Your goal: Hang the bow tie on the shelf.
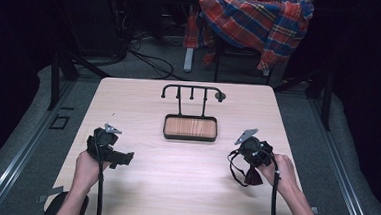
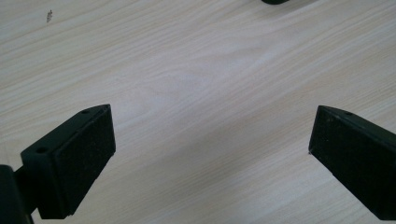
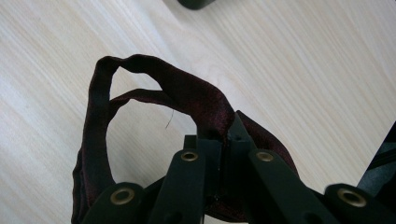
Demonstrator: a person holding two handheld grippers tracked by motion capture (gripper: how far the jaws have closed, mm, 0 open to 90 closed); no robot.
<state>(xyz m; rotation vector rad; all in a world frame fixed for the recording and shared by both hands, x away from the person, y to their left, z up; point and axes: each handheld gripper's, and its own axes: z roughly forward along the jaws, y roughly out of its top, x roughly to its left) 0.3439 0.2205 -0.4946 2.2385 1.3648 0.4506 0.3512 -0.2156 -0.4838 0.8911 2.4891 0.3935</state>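
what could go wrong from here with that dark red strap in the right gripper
1. The right gripper pinches only a small fold of the dark red strap; the satin-looking cloth might slip out.
2. The strap's loose loop hangs toward the table and could snag on the hook rack behind the wooden tray.
3. The left gripper is open over bare table, far off, so it can't steady the strap quickly.
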